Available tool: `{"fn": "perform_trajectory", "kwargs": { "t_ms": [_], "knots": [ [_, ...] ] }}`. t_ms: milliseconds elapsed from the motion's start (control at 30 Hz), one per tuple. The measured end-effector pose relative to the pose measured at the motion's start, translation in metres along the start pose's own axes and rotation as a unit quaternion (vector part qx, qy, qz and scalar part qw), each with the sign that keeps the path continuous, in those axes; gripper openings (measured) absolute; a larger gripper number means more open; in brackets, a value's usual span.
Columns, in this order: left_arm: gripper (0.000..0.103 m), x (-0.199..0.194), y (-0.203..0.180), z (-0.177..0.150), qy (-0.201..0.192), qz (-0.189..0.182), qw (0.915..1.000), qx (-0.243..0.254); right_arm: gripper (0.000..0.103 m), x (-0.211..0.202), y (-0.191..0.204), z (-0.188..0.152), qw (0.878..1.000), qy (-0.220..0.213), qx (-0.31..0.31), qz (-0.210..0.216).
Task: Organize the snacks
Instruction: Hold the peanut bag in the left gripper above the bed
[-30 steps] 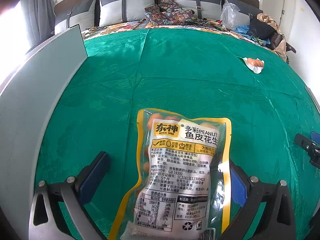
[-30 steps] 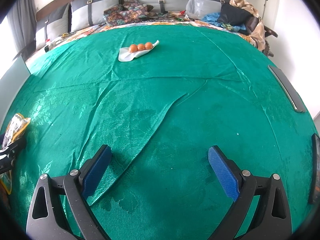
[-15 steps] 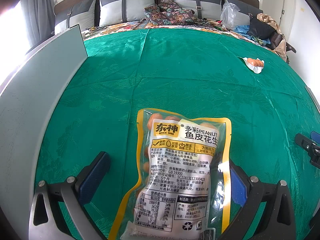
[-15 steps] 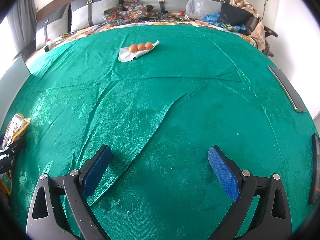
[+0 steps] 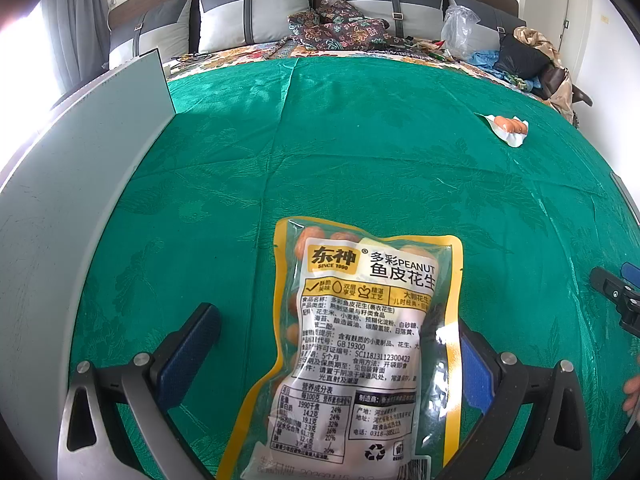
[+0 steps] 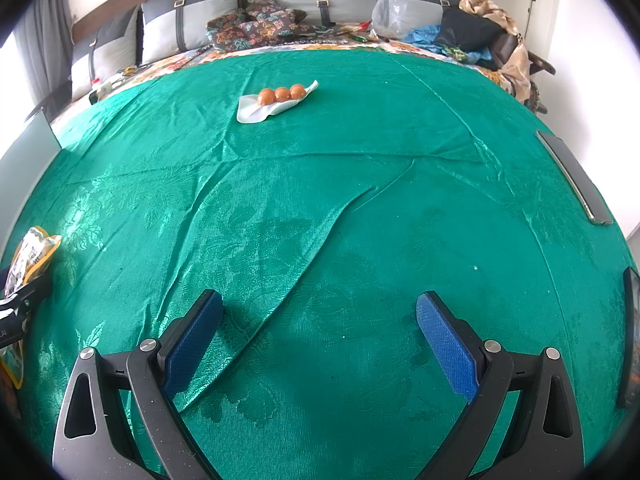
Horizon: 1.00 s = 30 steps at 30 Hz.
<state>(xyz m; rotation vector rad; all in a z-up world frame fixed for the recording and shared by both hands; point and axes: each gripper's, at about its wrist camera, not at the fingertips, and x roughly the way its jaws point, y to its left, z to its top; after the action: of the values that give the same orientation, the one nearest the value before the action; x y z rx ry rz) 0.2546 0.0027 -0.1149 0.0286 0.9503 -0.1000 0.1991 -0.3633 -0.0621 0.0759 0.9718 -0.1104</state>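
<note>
A yellow-edged clear packet of coated peanuts (image 5: 360, 340) lies lengthwise between the fingers of my left gripper (image 5: 332, 320), which is open; the packet's right edge leans against the right finger (image 5: 474, 372) and the left finger stands clear of it. The same packet (image 6: 30, 256) shows at the far left of the right wrist view. A white packet with three brown round snacks (image 6: 280, 100) lies far back on the green cloth (image 6: 360, 200), also seen as the white packet (image 5: 508, 128). My right gripper (image 6: 320, 300) is open over bare cloth.
A tall grey panel (image 5: 60, 220) stands along the left side. Two dark flat slabs (image 6: 576, 176) lie at the right edge. Pillows, clothes and a plastic bag (image 6: 390, 8) crowd the back. The cloth has a long fold (image 6: 300, 272).
</note>
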Motion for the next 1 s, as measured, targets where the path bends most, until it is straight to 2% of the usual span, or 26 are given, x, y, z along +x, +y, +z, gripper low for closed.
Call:
{"fn": "perform_trajectory", "kwargs": {
  "t_ms": [133, 800, 867, 900, 1000],
  "knots": [
    [0.103, 0.0, 0.0, 0.0, 0.0, 0.0, 1.0, 0.0, 0.103, 0.001, 0.0, 0.001, 1.0, 0.002, 0.002, 0.001],
    [0.103, 0.0, 0.0, 0.0, 0.0, 0.0, 1.0, 0.0, 0.103, 0.003, 0.001, 0.003, 1.0, 0.007, -0.006, 0.007],
    [0.103, 0.0, 0.0, 0.0, 0.0, 0.0, 1.0, 0.0, 0.101, 0.005, -0.001, 0.008, 0.999, 0.021, -0.016, 0.022],
    [0.103, 0.0, 0.0, 0.0, 0.0, 0.0, 1.0, 0.0, 0.101, 0.004, -0.006, 0.013, 0.999, 0.022, -0.006, 0.042],
    [0.103, 0.0, 0.0, 0.0, 0.0, 0.0, 1.0, 0.0, 0.1, 0.005, -0.031, 0.042, 0.991, 0.011, 0.085, 0.104]
  ]
}}
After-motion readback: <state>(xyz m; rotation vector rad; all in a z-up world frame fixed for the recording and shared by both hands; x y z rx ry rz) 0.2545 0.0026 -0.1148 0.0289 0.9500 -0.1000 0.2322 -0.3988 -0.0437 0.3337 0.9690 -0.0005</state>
